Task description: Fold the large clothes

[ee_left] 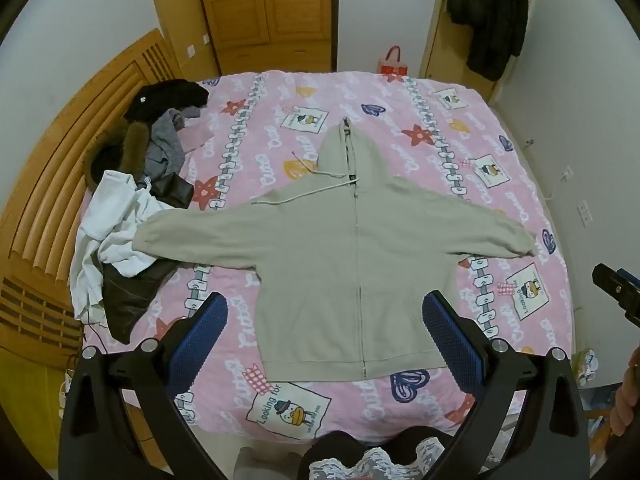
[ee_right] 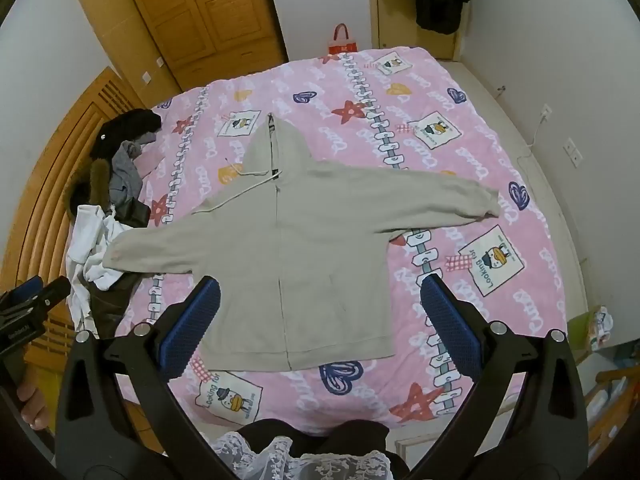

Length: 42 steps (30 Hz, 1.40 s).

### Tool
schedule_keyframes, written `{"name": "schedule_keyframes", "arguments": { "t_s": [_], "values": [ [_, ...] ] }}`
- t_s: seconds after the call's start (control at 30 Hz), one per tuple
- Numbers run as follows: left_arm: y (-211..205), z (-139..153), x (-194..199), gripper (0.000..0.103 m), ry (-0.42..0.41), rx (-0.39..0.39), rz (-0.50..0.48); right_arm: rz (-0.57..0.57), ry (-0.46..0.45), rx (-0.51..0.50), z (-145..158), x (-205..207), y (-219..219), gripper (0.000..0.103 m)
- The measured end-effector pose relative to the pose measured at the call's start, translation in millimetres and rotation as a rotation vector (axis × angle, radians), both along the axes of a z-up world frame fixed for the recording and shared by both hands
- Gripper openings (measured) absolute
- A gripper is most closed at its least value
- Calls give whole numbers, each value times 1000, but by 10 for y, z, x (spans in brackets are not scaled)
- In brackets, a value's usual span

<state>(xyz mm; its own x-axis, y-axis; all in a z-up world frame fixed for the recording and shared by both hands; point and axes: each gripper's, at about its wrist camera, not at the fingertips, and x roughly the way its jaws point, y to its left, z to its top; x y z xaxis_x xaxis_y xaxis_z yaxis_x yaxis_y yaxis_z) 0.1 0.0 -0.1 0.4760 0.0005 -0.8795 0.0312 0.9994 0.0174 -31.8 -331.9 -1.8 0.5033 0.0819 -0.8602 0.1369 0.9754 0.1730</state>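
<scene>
A beige zip hoodie (ee_left: pixel 352 256) lies flat, front up and zipped, across the middle of the bed (ee_left: pixel 532 240), its hem toward the near edge, hood toward the far edge, both sleeves spread wide, laid out for folding. The left gripper (ee_left: pixel 324 340) and right gripper (ee_right: pixel 320 328) hover above the hem, jaws wide and empty. One sleeve cuff seems to overlap the heap of other clothes (ee_left: pixel 132 216) at the headboard-side edge, though contact is hard to judge.

Beige hoodie (ee_left: pixel 352 248) lies on a pink bedspread (ee_left: pixel 400 104) printed with red stars, navy hearts and cartoon ducks; tongs' pads (ee_left: pixel 200 340) are blue.
</scene>
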Motion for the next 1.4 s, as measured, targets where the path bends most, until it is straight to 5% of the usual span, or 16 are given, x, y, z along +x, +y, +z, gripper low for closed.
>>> {"name": "schedule_keyframes", "arguments": {
  "t_s": [1.0, 1.4],
  "values": [
    [73, -24, -26, 95, 21, -50, 51, 69, -13, -7, -63, 47, 150, 98],
    [-154, 104, -217, 95, -15, -95, 134, 171, -4, 11, -96, 97, -271, 98]
  ]
}}
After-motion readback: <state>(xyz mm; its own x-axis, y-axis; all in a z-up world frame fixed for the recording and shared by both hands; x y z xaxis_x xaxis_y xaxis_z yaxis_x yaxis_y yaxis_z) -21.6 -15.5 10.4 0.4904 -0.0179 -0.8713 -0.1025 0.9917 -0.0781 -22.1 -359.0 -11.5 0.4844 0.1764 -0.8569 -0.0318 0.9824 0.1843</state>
